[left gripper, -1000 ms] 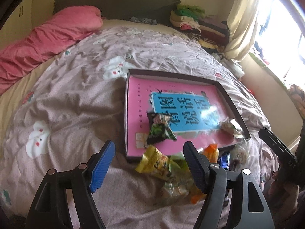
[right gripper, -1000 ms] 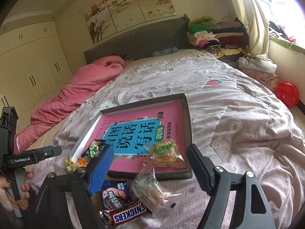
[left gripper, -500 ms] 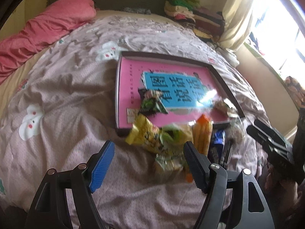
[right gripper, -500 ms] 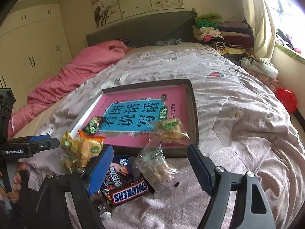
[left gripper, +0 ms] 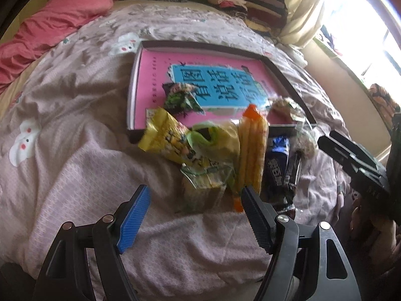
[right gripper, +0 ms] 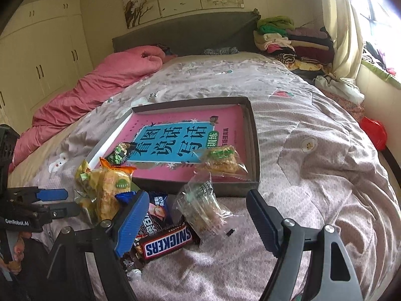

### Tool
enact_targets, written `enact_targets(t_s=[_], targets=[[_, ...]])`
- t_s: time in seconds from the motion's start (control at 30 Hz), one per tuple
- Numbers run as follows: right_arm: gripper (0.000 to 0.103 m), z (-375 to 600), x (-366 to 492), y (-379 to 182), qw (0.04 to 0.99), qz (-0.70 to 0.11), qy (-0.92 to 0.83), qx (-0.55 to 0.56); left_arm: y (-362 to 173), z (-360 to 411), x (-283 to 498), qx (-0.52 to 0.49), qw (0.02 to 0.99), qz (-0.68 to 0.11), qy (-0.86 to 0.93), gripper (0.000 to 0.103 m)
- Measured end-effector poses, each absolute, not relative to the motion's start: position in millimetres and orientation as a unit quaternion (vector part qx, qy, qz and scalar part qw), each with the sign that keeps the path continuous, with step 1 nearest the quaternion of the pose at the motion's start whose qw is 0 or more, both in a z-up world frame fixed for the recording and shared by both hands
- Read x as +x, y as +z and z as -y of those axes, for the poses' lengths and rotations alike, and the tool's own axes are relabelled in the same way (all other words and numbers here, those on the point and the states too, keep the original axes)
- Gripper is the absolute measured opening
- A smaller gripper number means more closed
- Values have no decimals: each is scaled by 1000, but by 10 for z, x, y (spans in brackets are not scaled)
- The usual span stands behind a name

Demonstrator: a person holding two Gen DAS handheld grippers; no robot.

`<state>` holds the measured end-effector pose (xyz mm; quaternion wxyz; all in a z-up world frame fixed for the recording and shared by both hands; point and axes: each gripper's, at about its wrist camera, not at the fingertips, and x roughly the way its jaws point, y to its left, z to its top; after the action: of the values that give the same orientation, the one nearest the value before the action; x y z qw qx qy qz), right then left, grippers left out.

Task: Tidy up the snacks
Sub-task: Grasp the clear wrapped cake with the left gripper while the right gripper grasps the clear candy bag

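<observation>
A shallow dark box (left gripper: 220,47) (right gripper: 254,130) with a pink book in it lies on the bed. Inside are a dark green snack packet (left gripper: 181,99) (right gripper: 119,154) and a clear biscuit packet (right gripper: 221,160). In front of the box lies a pile: yellow packets (left gripper: 165,138), an orange packet (left gripper: 252,155) (right gripper: 111,190), a blue packet (left gripper: 277,168), a Snickers bar (right gripper: 168,243) and a clear cracker bag (right gripper: 205,205). My left gripper (left gripper: 195,213) is open just before the pile. My right gripper (right gripper: 198,220) is open over the Snickers and cracker bag.
The bed has a mauve quilt (right gripper: 313,155) with a pink duvet (right gripper: 100,82) at the far left. Folded clothes (right gripper: 283,40) are stacked by the headboard. A curtain (right gripper: 343,25) and window are on the right. A red bag (right gripper: 374,131) lies beside the bed.
Both grippers have drawn back and tilted down, so the pile of snacks in front of the box has come into fuller view. Both stay open and empty. No snack has moved.
</observation>
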<state>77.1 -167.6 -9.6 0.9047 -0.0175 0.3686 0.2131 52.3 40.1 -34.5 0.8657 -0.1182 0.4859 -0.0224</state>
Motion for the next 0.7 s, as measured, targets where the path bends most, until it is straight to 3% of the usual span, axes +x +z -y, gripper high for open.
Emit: enact_targets(t_s=[0.4, 0.7], targets=[[79, 1663, 801, -172, 898, -387, 206, -27, -493, -346, 555, -117, 863, -491, -20, 76], [79, 1553, 897, -357, 887, -417, 184, -72, -556, -356, 597, -124, 862, -491, -20, 70]])
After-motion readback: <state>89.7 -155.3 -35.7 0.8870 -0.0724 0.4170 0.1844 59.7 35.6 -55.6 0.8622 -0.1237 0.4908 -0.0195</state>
